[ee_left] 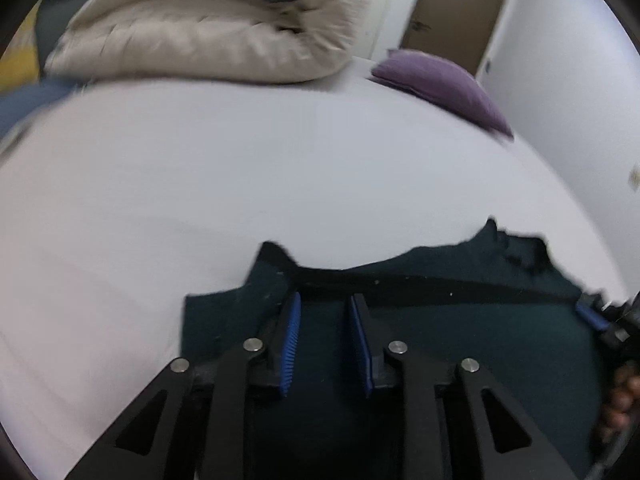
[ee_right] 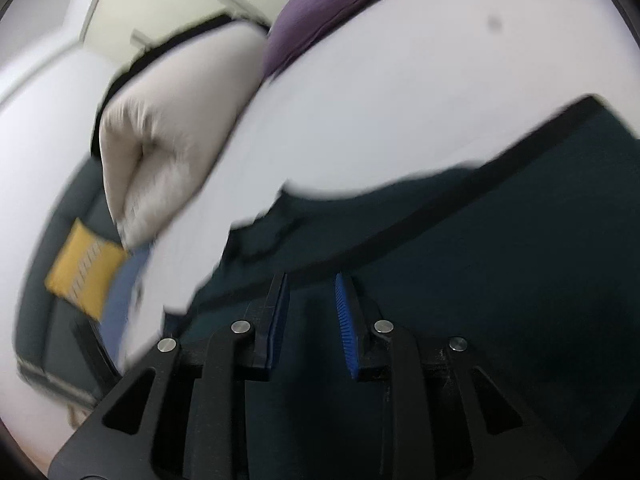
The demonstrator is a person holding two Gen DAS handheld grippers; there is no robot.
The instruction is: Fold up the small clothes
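A dark teal garment with a black band along its far edge lies spread on the white bed sheet. My left gripper hovers over its left part. The blue pads stand apart and nothing is pinched between them. At the right edge of the left wrist view, a blue pad of the right gripper shows above a hand. In the right wrist view the right gripper is over the same garment near its band. Its pads are parted with a gap.
A rolled beige duvet lies at the far side of the bed, with a purple pillow to its right. A brown door stands behind. Off the bed edge, a yellow cushion rests on dark furniture.
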